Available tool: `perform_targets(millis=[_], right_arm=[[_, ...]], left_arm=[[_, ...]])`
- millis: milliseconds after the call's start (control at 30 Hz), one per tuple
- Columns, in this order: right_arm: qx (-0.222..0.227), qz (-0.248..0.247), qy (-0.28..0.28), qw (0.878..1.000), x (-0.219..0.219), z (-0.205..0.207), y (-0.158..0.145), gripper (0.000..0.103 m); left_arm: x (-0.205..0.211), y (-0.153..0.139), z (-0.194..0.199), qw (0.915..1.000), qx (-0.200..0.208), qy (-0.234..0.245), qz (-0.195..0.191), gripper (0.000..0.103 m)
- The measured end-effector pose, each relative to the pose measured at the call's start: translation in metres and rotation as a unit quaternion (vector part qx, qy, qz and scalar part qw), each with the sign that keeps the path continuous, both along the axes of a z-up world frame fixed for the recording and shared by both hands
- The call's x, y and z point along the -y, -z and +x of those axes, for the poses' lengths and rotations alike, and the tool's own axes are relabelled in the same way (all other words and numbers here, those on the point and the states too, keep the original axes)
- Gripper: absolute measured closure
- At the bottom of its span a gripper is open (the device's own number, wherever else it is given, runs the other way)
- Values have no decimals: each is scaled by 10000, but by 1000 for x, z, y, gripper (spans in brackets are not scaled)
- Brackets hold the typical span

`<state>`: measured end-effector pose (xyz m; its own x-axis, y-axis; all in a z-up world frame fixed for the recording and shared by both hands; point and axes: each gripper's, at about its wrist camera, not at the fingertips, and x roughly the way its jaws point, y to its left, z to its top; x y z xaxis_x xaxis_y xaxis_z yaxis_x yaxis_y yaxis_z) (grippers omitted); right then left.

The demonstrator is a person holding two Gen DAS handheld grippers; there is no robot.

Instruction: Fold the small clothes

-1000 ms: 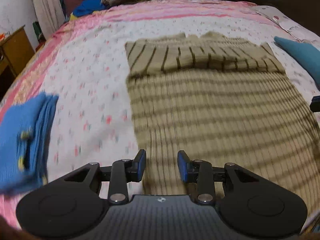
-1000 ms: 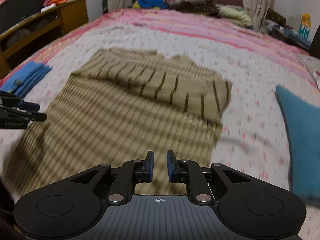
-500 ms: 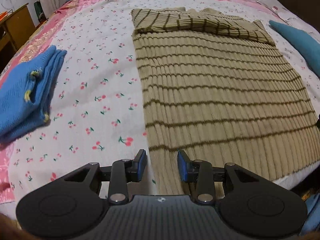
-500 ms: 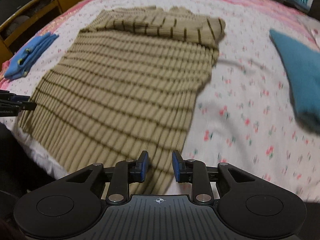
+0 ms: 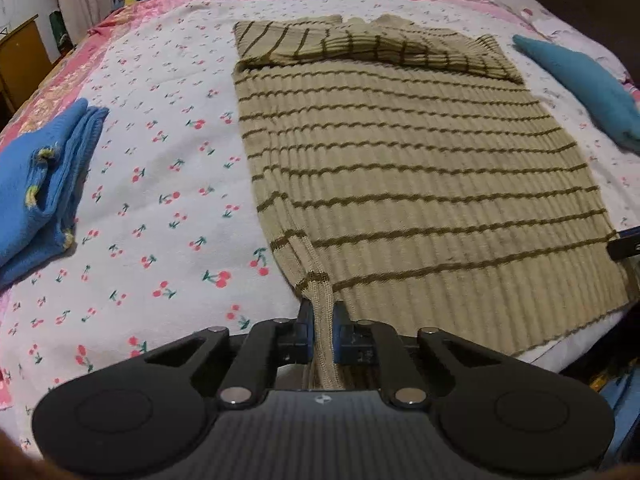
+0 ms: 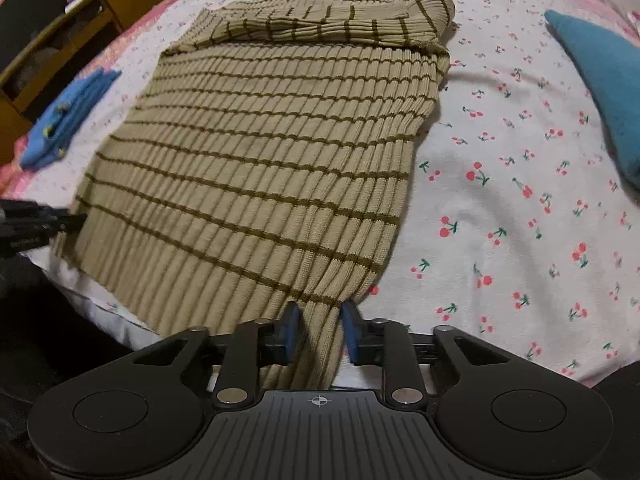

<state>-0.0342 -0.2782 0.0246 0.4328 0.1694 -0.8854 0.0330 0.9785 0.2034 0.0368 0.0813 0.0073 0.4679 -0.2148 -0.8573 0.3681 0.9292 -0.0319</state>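
A tan ribbed sweater with dark stripes (image 5: 400, 168) lies flat on the cherry-print bedsheet (image 5: 160, 200), its sleeves folded across the far end. My left gripper (image 5: 322, 326) is shut on the sweater's near left hem corner, bunched between the blue pads. In the right wrist view the sweater (image 6: 272, 152) spreads ahead, and my right gripper (image 6: 320, 330) has the near right hem corner between its pads, which stand a little apart around the bunched cloth. The left gripper's tip (image 6: 48, 220) shows at the left edge there.
A folded blue garment (image 5: 44, 184) lies on the bed to the left. A teal cushion (image 5: 584, 88) lies to the right, also in the right wrist view (image 6: 604, 80). A wooden bedside cabinet (image 6: 68, 40) stands off the left. The bed's near edge is just below the hem.
Both grippers have come down to the sweater's near hem. The left closed from open onto the left corner. The right now has the right corner between its pads.
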Motion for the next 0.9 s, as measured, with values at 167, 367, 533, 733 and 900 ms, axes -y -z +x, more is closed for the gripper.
perform_targets(millis=[167,367,533,733,900], right_arm=[[348,558,220,9976,10,0,-13,95],[1181,1179,561,9844,29,18,-53,95],[1786,1448,823,9697,49,51,-82,95],[2184,1363,1142,9595,77,107,-99,95],[2292,1439,1494,9510,105,154,-96,95]], left_arm=[[-6,-20,9,9982,79,-105,-593,88],[-13,-51,42,9905,369,-374,-1269,89],[-10,-76,85,9839,771,-478,-1541,89],[0,-96,147,9793,1123,-559,-1586,89],[10,-99,201,9776,1275,-697,-1524,89]])
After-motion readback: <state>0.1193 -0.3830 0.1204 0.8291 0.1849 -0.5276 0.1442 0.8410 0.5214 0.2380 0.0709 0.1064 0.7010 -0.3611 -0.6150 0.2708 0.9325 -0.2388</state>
